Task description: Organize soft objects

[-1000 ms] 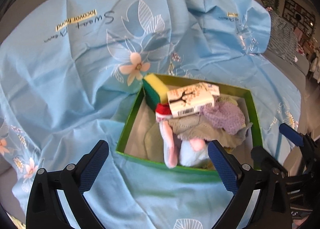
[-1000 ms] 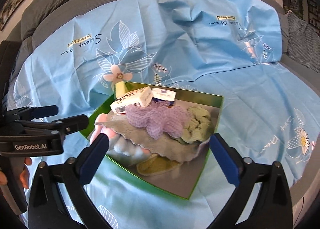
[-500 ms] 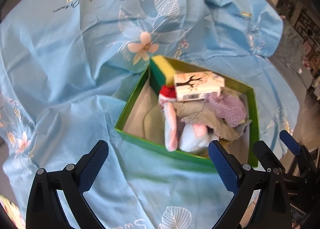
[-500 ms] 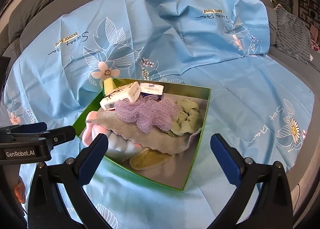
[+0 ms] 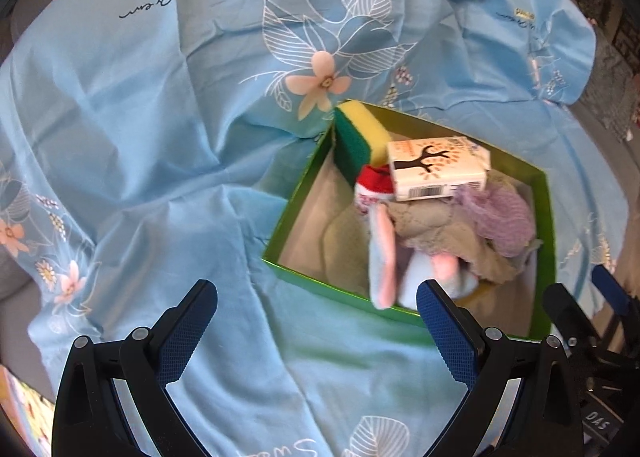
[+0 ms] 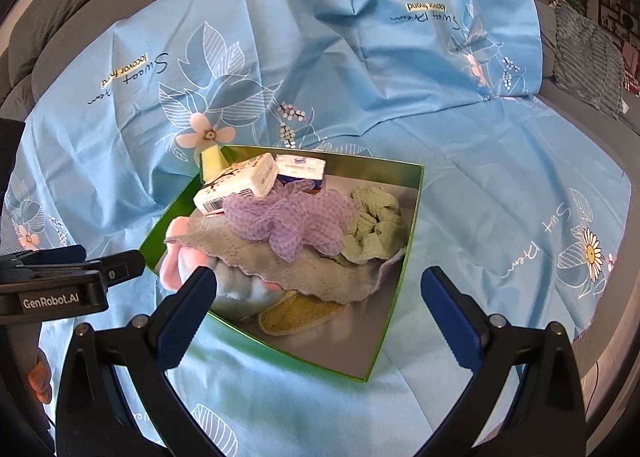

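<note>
A green box sits on the blue floral sheet. It holds a yellow-green sponge, a white tissue pack, a purple mesh puff, a grey cloth, a green cloth, a pink-blue plush and a red-white item. My left gripper is open and empty in front of the box's left corner. My right gripper is open and empty above the box's near edge.
The blue sheet covers a grey sofa. The left gripper body shows at the left of the right wrist view. Grey cushions lie at the far right.
Both grippers have drawn back and the left one has shifted left, so the box sits further right in its view. The box contents have not moved. Both grippers stay open.
</note>
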A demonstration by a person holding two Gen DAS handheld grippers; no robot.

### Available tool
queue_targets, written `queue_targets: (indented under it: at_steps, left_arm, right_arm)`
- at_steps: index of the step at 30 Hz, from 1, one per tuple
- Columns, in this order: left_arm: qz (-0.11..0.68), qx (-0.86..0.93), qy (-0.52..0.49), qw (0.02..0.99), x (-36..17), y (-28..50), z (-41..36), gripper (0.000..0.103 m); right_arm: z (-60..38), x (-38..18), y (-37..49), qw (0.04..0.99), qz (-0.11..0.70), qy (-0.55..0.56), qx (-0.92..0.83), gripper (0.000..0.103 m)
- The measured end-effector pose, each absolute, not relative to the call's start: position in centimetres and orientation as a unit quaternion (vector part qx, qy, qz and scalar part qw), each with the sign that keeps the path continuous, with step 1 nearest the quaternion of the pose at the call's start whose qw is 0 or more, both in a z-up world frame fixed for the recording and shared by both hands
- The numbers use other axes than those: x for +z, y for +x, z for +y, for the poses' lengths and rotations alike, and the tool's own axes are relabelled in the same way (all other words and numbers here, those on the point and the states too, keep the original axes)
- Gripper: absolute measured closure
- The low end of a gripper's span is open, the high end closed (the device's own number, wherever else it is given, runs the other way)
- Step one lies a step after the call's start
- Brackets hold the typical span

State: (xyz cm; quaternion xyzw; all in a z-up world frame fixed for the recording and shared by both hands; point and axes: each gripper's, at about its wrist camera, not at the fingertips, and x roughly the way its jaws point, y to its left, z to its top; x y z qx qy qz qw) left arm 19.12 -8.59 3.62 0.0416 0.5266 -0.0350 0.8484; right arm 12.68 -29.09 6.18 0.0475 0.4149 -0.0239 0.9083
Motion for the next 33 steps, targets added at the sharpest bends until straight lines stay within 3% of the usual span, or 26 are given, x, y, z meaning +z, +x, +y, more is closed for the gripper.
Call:
queue_targets:
  at_steps: [33]
  left_arm:
    - [0.543, -0.026, 0.075, 0.836, 1.9, 20.6, -10.0, 0.003]
  right_arm:
    - [-29.0, 5.1, 14.6, 0.887, 0.458, 0.050, -0.037, 0.001]
